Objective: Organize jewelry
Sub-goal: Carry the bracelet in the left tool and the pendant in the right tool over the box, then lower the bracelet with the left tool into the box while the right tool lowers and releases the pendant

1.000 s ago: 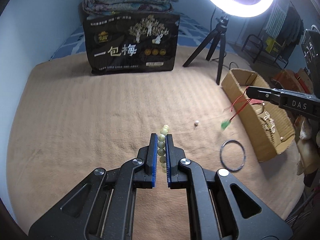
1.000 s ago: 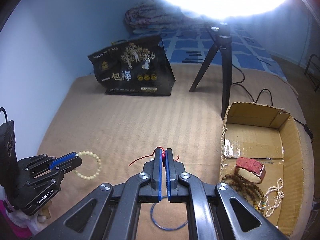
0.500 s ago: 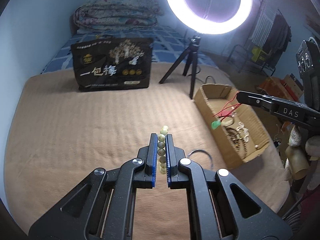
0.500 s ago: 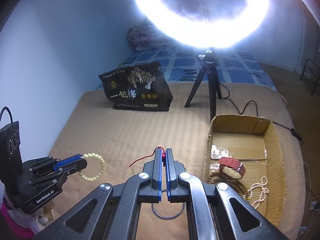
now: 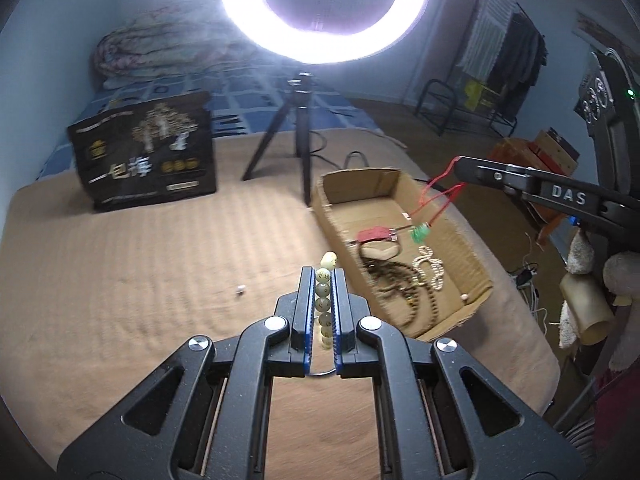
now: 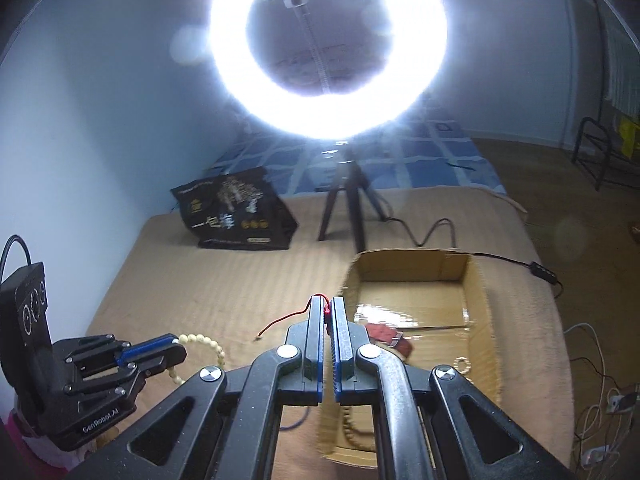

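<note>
My left gripper (image 5: 323,276) is shut on a pale green bead bracelet (image 5: 325,292), held above the tan blanket; it also shows in the right wrist view (image 6: 200,342). My right gripper (image 6: 328,304) is shut on a red cord necklace (image 6: 326,310); its cord (image 5: 434,194) and green pendant (image 5: 420,235) hang over the open cardboard box (image 5: 476,276). The box holds a red watch (image 5: 376,235), a dark bead string (image 5: 394,276) and a pearl strand (image 5: 432,268).
A ring light on a tripod (image 5: 298,128) stands behind the box. A black bag (image 5: 146,152) stands at the back left. A small white bead (image 5: 240,289) lies on the blanket (image 5: 120,280). A thin ring lies under my left gripper (image 5: 318,374).
Both grippers rose and moved right toward the box. The green pendant went from beside the box to hanging over its inside.
</note>
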Available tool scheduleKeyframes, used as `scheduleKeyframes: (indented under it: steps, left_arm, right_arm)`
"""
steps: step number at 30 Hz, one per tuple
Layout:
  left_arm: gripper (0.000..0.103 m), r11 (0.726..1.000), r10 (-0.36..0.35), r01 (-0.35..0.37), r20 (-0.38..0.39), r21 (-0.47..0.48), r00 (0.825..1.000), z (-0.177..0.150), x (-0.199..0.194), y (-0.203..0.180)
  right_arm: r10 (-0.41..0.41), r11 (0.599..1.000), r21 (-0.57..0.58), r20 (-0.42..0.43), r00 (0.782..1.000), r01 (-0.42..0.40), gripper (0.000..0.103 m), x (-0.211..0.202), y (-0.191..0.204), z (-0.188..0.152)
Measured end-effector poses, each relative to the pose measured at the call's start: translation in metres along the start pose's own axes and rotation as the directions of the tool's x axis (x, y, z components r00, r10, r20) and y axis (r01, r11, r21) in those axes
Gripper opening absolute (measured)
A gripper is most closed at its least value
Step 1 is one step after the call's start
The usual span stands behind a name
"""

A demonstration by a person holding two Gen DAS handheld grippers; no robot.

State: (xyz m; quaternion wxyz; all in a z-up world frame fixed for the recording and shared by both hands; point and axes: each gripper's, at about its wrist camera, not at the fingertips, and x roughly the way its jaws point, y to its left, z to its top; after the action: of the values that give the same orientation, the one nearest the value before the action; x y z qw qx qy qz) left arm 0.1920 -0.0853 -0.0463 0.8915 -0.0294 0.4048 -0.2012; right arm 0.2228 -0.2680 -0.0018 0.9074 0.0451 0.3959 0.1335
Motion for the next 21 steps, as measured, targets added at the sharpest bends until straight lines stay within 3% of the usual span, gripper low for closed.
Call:
scheduleKeyframes:
  steps: [10,21]
  left_arm:
    - [0.005,0.997,-0.057,0.058,-0.025,0.047,0.998,0.004,0.031,-0.048]
    - [0.005,0.994,-0.084,0.088,-0.065,0.06,0.994,-0.003,0.058,-0.073]
  right_arm:
    - [-0.061,0.997,0.037,-0.001,0.998,0.061,0.0,0.0,-0.042,-0.001]
    - [-0.094,0.994,0.054,-0.019,0.995,0.095,0.0,0.013,-0.068,-0.005]
